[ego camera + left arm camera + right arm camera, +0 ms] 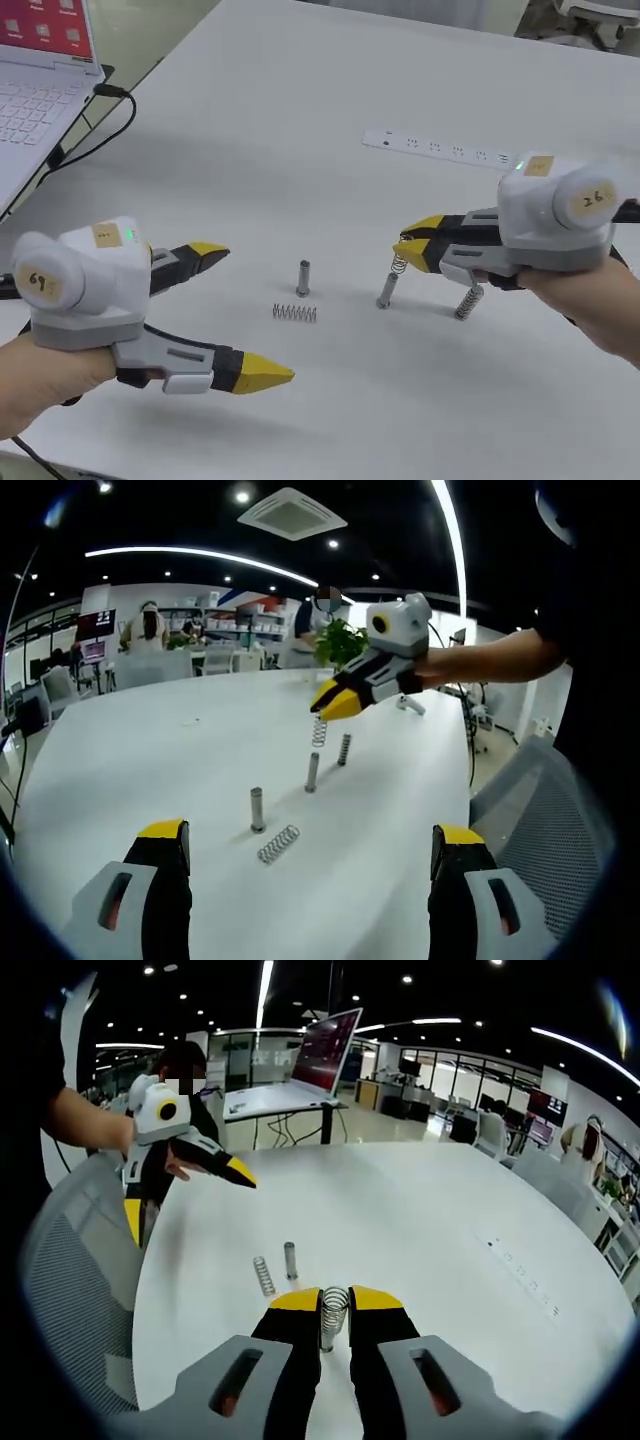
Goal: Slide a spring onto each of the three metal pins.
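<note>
Head view, lower left, nearest: left gripper (240, 310) hovering over the white table (330, 420), jaws spread wide, nothing held, prob. parked clear of the work. Just past its tips, frame centre: loose spring (295, 313) lying flat, bare pin (303, 278) upright just beside it, not touching. Looks like the last pair to do. Right of centre: right gripper (412, 250), jaws nearly closed, pinching a second spring (399, 265) near its top, lower end at the tip of the leaning middle pin (386, 290), presumably lined up to thread on; whether over the tip yet, can't tell. Further right, under the gripper body: third pin (468, 303) w/ its own spring (471, 293) already on. Beyond, upper right: power strip (440, 148). Upper left: laptop (40, 70), black cable (120, 110). Right gripper view, bkgd: open office, ceiling lights.
</note>
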`<state>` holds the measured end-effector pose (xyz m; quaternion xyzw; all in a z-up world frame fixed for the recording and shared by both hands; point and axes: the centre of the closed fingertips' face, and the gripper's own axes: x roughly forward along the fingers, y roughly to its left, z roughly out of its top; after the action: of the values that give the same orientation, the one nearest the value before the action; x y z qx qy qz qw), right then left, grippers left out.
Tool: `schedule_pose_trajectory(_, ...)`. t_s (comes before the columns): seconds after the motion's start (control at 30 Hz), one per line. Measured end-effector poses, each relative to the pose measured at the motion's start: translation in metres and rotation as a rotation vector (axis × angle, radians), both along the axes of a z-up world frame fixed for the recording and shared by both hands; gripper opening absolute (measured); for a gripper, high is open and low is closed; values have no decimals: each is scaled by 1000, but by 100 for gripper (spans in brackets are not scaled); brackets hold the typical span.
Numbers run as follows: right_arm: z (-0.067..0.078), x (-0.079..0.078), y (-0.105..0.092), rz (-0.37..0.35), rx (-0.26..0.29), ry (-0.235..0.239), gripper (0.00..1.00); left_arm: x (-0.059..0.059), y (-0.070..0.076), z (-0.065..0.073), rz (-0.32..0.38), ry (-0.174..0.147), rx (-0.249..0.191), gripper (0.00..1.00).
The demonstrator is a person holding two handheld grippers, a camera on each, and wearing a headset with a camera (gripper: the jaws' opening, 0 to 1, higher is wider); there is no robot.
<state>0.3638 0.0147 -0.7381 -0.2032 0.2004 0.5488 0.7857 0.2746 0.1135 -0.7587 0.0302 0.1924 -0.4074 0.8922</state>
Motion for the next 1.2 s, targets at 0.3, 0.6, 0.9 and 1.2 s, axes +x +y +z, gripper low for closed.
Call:
schedule_pose_trajectory(0.3, -6, 4, -3, -16, -10, 12, 7, 0, 2, -2, 9, 6, 2, 98)
schedule_pose_trajectory(0.6, -11, 3, -2, -11, -16, 20, 7, 1, 3, -2, 19, 6, -5, 98)
schedule_pose_trajectory(0.9, -14, 5, -1, -20, -8, 32, 7, 1, 5, -4, 30, 13, -1, 98)
schedule_pose_trajectory(1.2, -17, 4, -1, -13, -17, 32, 7, 2, 5, -3, 29, 17, -8, 98)
